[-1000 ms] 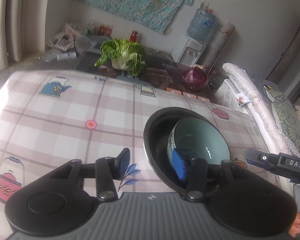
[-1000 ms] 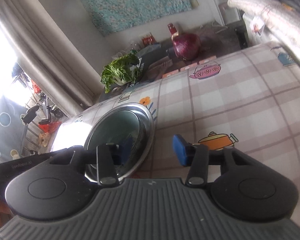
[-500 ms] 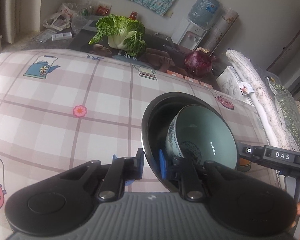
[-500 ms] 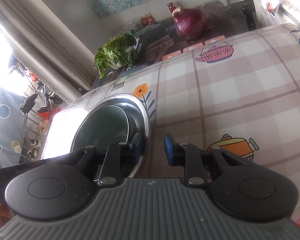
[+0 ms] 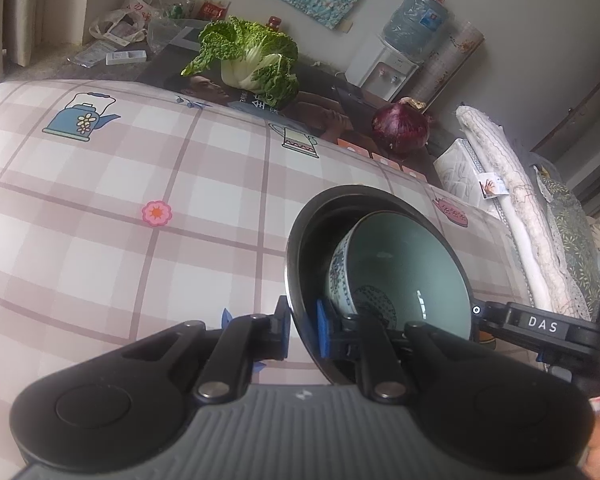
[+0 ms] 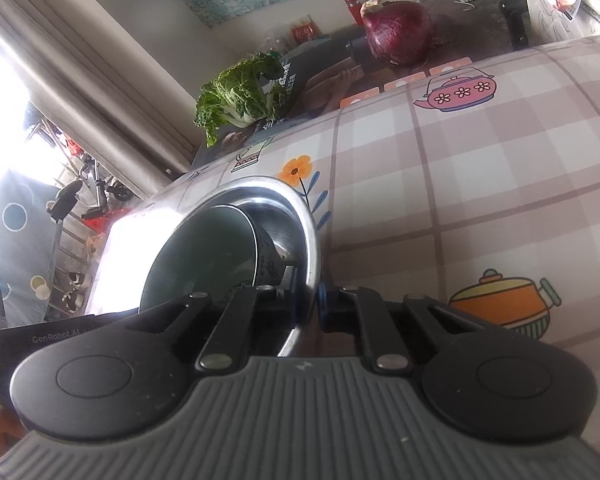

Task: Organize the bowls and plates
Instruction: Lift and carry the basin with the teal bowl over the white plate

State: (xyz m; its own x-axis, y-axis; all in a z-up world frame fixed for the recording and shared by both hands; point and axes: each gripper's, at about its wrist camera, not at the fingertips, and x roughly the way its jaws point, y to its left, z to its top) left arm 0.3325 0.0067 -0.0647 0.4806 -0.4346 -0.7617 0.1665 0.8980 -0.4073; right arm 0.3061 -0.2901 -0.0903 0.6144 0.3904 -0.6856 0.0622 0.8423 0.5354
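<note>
A steel bowl (image 5: 300,240) with a dark inside holds a blue-and-white ceramic bowl (image 5: 404,272) with a pale green inside. Both sit on the checked tablecloth (image 5: 140,184). My left gripper (image 5: 302,330) is shut on the steel bowl's near-left rim, one pad inside and one outside. In the right wrist view the steel bowl (image 6: 296,200) and the ceramic bowl (image 6: 204,256) show at lower left. My right gripper (image 6: 310,292) is shut on the steel bowl's opposite rim.
A cabbage (image 5: 248,64) and a red onion (image 5: 400,128) lie on a dark poster beyond the table's far edge. A water dispenser (image 5: 396,56) stands behind. Bedding (image 5: 532,216) runs along the right side. Curtains (image 6: 80,60) hang at the left.
Both grippers went from open beside the steel bowl's rim to shut on it, one on each side. The views have drawn closer to the bowl.
</note>
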